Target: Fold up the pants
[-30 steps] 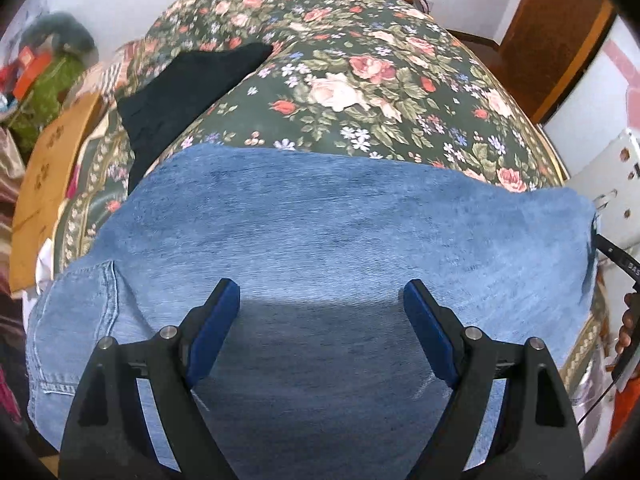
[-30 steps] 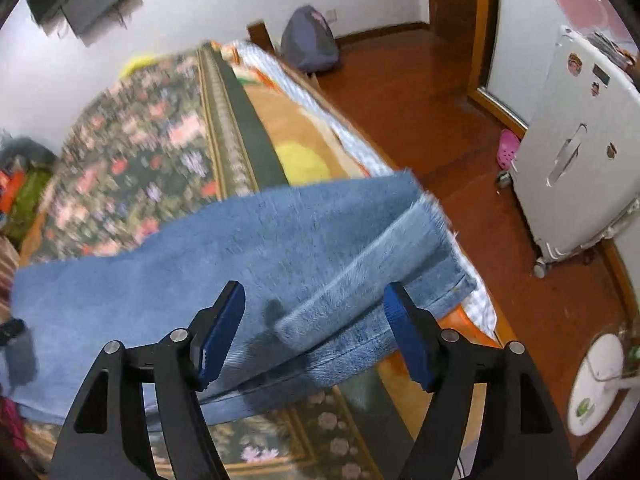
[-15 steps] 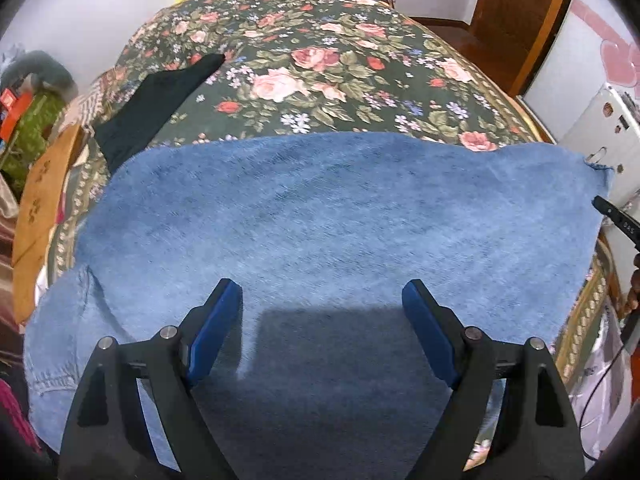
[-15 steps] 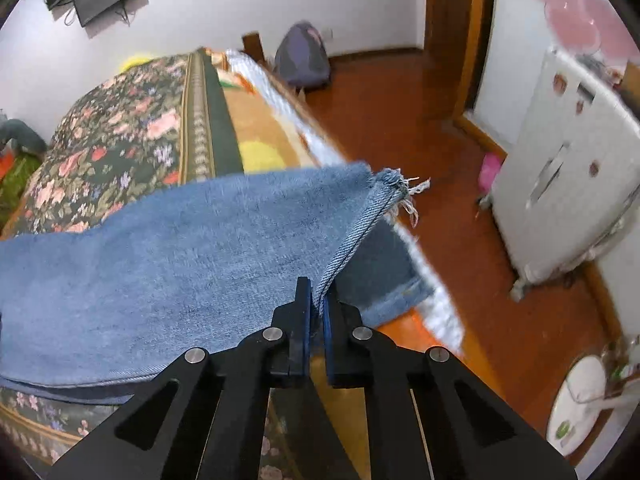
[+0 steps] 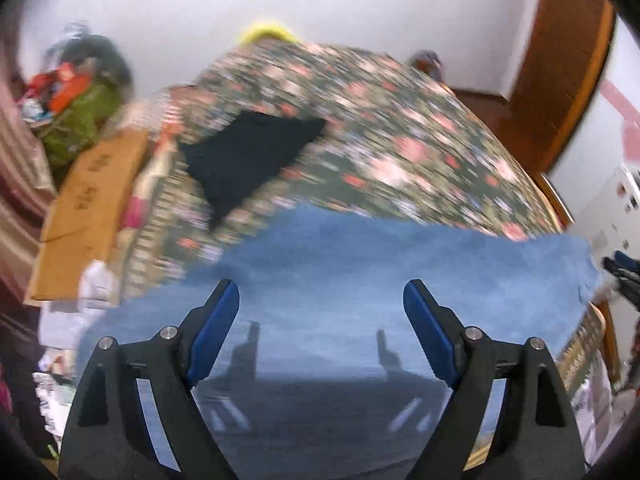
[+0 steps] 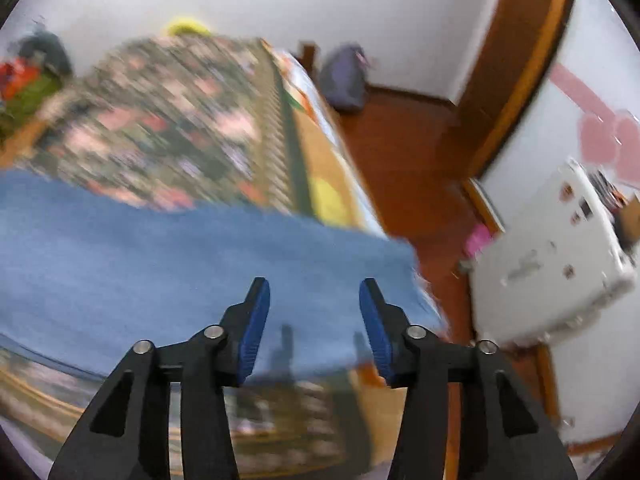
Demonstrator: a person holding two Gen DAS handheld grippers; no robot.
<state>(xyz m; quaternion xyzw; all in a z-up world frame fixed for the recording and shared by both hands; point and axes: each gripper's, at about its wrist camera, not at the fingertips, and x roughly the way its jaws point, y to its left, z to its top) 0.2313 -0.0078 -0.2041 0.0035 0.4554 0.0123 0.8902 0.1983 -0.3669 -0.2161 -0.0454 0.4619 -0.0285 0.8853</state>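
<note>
Both grippers hover over the blue jeans (image 5: 360, 264) spread across the near edge of the floral bedspread (image 5: 380, 128), left gripper (image 5: 321, 305) wide open gripping nothing, right gripper (image 6: 314, 302) opening, nothing between its pads.

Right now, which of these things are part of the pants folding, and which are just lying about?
Part of the job:
- blue jeans
- left hand-held gripper, open
- right hand-held gripper, jaws opening, nothing between them

Lying about:
- black garment
- cardboard box
- backpack
</note>
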